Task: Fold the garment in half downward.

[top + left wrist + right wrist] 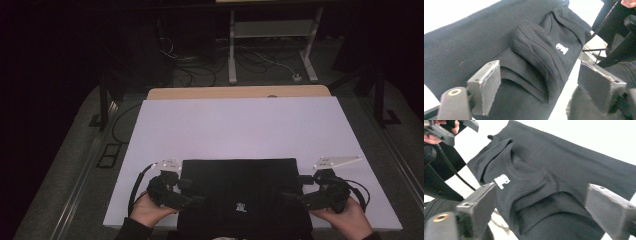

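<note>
The black garment (240, 195) lies folded into a flat rectangle on the white board (240, 125), at the middle of the board's near edge, and its lower part reaches past that edge toward me. A small white printed mark (240, 207) sits near the garment's near edge; its characters are too small and blurred to read. In the left gripper view the mark (562, 48) lies beside a ribbed neckline fold; in the right gripper view it (502, 181) lies just below the collar.

My left gripper (192, 192) is over the garment's left edge, near the board's near left corner. Its jaws stand wide, with a raised fold of cloth between them but no pad pressing on it. My right gripper (295, 192) is over the garment's right edge, toward the near right corner. Its jaws also stand wide, apart from the cloth below.

Beyond the board's far edge, a strip of wooden table (240, 92) shows.
</note>
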Available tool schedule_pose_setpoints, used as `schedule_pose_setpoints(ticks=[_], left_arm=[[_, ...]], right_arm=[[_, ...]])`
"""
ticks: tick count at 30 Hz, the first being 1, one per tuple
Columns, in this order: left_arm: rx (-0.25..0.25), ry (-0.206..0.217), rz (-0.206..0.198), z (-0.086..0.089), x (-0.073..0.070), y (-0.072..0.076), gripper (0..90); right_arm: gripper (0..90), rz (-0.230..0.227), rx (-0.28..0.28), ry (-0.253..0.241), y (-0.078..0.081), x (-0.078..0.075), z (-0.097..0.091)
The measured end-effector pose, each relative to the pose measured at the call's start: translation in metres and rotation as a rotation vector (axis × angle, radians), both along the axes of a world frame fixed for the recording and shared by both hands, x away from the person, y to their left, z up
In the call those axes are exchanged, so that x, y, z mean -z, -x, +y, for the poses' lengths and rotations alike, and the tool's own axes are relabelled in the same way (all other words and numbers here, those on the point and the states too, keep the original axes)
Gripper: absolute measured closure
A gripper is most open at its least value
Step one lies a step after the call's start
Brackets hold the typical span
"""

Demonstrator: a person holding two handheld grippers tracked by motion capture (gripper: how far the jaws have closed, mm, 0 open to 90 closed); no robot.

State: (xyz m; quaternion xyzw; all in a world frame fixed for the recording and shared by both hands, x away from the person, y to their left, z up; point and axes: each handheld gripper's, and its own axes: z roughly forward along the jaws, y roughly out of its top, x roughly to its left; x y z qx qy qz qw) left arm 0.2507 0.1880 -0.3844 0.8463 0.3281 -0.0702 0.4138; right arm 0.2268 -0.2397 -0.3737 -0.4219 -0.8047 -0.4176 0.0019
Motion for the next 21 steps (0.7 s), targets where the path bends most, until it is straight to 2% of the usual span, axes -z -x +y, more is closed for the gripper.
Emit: schedule_pose_setpoints(ticks=[2,6,9,12,17,21], left_arm=[[0.010,-0.003,0.019,0.001,0.000,-0.003,13.9],[0.012,-0.027,0.017,0.002,-0.003,-0.008,7.6],[0.017,-0.044,0.014,0.002,-0.007,-0.012,1.3],[0.011,-0.035,0.019,0.002,-0.010,-0.017,0.2],[0.016,-0.039,0.011,0.002,-0.014,-0.022,0.0],[0.002,-0.019,0.006,0.004,-0.015,-0.025,0.0]], right_arm=[[7.6,0.006,0.006,0.001,-0.003,-0.001,-0.006],[1.9,0.012,0.005,0.001,-0.009,-0.003,-0.015],[0.0,0.028,0.007,-0.022,-0.014,-0.005,-0.019],[0.0,0.024,-0.002,-0.027,-0.018,-0.008,-0.020],[0.0,0.016,0.015,-0.024,-0.025,-0.012,-0.022],[0.0,0.012,0.004,-0.022,-0.031,-0.016,-0.024]])
